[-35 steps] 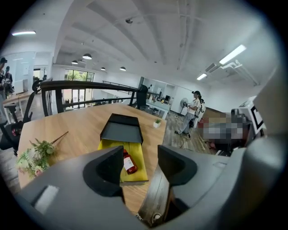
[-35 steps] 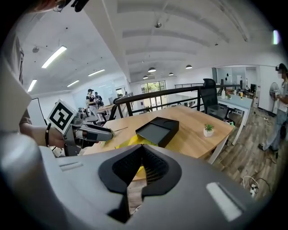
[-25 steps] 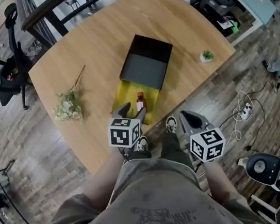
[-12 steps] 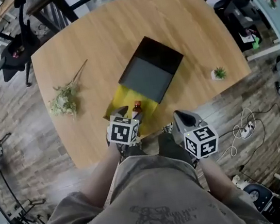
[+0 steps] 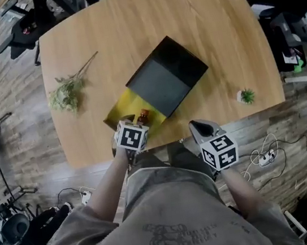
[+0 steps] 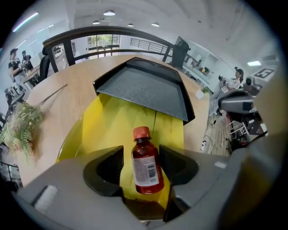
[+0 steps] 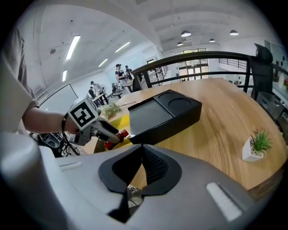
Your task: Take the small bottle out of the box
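- Small bottle (image 5: 141, 115), head view: brown with a red cap, it is at the near end of the box's yellow tray (image 5: 116, 111), between the jaws of the left gripper (image 5: 138, 123). The black sleeve (image 5: 167, 80) covers the tray's far part. On the wooden table (image 5: 127, 20), a flower sprig (image 5: 67, 94) lies to the left and a small potted plant (image 5: 246, 96) stands to the right. The right gripper (image 5: 195, 125) hovers at the table's near edge, apart from the box.
- Left gripper view: the jaws clasp the bottle by its labelled body, cap pointing far. Whether its base touches the tray cannot be told.
- Right gripper view: the jaws are pressed together with nothing between them; to the left, the left gripper holds the bottle tilted at the tray's near end.
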A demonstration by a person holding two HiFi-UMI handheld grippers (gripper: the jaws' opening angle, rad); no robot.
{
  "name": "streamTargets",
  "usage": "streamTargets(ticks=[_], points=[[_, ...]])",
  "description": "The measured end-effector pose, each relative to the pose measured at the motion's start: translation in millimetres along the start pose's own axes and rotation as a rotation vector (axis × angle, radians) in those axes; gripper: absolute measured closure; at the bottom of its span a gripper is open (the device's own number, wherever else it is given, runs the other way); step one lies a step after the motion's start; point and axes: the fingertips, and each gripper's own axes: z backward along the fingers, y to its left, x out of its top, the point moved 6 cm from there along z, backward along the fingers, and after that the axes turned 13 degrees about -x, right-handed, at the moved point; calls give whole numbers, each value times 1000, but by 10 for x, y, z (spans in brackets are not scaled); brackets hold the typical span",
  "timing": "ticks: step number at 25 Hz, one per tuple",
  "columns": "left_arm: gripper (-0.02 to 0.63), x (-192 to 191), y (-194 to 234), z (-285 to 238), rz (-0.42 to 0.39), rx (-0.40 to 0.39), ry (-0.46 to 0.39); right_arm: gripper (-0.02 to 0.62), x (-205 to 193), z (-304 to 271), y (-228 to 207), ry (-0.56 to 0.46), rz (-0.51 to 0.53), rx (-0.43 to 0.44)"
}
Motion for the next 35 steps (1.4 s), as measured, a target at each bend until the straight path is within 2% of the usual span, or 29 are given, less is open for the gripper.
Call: streamTargets(ticks=[3, 7, 8, 14, 18, 23, 30, 33, 35], points=[[357, -16, -43, -101, 31, -22, 23, 584, 11, -38, -94, 10, 10, 25], [365, -36, -141, -249, 26, -23, 57, 584, 25, -77, -184, 18, 41, 53], [382, -38, -142, -260, 29, -17, 57, 584, 27, -84, -197, 21, 50, 59], [385, -32, -132, -254, 36, -9, 45, 584, 83, -99, -202, 15, 93, 97], [385, -36, -118, -130, 29, 33, 14, 584, 250, -47, -104, -29, 113, 130], [385, 48, -64, 233, 76, 18, -144, 584, 569, 12, 44, -107, 145, 150], [385, 327, -83, 1052, 17, 91, -359, 584, 1156, 297, 207, -270, 128, 142], [385, 509, -140, 1499, -27, 126, -469, 584, 1484, 569, 294, -377, 154, 125], [385, 610, -199, 1822, -27, 133, -559, 584, 1695, 808, 369, -463, 178, 108]])
